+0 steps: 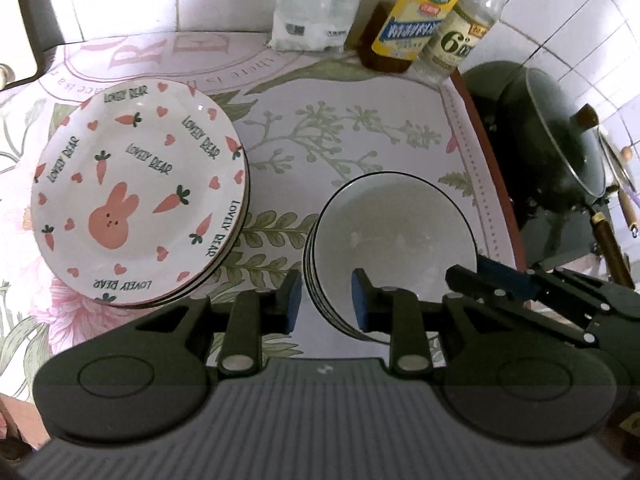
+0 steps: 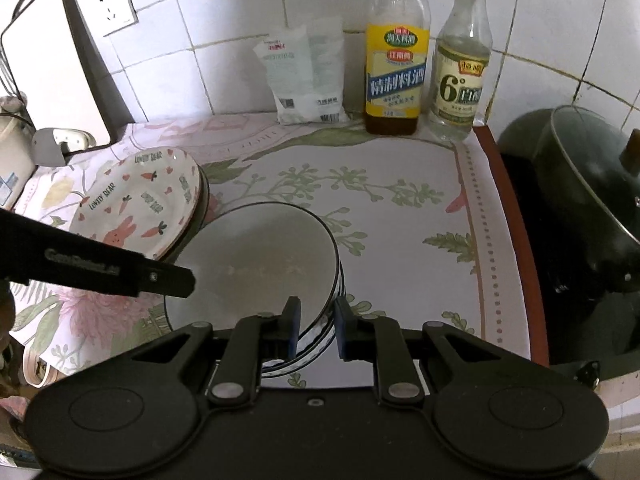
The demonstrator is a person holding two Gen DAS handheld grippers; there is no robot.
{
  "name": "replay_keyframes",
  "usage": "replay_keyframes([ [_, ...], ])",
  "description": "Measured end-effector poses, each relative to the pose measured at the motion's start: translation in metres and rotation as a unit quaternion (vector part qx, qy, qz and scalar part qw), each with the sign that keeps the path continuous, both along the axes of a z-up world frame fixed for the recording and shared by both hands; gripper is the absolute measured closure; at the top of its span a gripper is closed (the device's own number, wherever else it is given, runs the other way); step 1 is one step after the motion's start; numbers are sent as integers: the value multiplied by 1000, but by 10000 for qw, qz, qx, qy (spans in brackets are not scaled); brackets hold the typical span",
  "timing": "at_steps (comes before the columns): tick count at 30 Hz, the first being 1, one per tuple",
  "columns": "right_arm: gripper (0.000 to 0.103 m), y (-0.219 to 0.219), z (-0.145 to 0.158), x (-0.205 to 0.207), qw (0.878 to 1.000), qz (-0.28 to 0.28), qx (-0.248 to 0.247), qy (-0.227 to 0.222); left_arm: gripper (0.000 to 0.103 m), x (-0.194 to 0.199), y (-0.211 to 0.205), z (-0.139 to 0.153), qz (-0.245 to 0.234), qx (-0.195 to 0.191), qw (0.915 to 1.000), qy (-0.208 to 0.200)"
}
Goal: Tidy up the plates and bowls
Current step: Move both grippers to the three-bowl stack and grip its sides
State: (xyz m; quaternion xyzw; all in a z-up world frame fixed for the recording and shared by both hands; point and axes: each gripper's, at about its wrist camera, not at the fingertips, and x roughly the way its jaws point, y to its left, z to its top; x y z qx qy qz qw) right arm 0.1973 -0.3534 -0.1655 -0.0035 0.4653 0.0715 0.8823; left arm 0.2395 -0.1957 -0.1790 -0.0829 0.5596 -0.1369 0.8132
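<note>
Floral cloth on a tiled kitchen counter point(image 2: 400, 232), bowls and plates side by side.

The stack of white, dark-rimmed bowls point(image 1: 394, 236) sits right of the carrot-print plates point(image 1: 136, 200). Our left gripper point(image 1: 326, 300) and right gripper point(image 2: 316, 326) each straddle the rim with a narrow gap, neither clamped; we should seat both evenly before squeezing.

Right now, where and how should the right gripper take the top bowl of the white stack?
Pinch the rim wall of the top bowl at its near right edge, coming in from the near side. The bowl sits upright and nested in the stack, so only the thin black-edged rim is free. The right gripper already straddles it, one finger inside, one outside, jaws still apart.
</note>
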Motion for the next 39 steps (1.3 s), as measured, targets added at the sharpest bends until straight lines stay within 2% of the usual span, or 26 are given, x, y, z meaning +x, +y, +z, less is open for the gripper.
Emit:
replay_keyframes([
  [6,81,-3,20,-24,9991,130,48,-403,76,-20,10,19,-180,-191,9991,-343],
  [12,75,5,25,-50,9986,-37,44,-526,75,-46,29,34,-389,-494,9953,-736],
  [21,66,27,26,-87,9960,-192,-30,-869,74,-72,53,37,-549,-662,9915,-977],
  [24,65,34,27,-100,9949,-64,15,-1006,73,-80,57,37,-631,-714,9897,-1067],
  [26,59,38,26,-107,9940,32,49,-1091,72,-87,58,37,-734,-746,9872,-1206],
  [30,50,45,17,-122,9910,134,110,-1326,69,-102,58,30,-809,-837,9813,-1533],
  [35,36,51,-13,-134,9886,54,162,-1493,61,-113,62,12,-676,-1114,9760,-1746],
  [37,33,55,-25,-135,9892,166,-109,-1451,58,-115,63,3,-584,-1206,9746,-1794],
  [39,33,59,-33,-132,9883,228,-634,-1369,58,-115,62,-10,-343,-1158,9770,-1755],
])
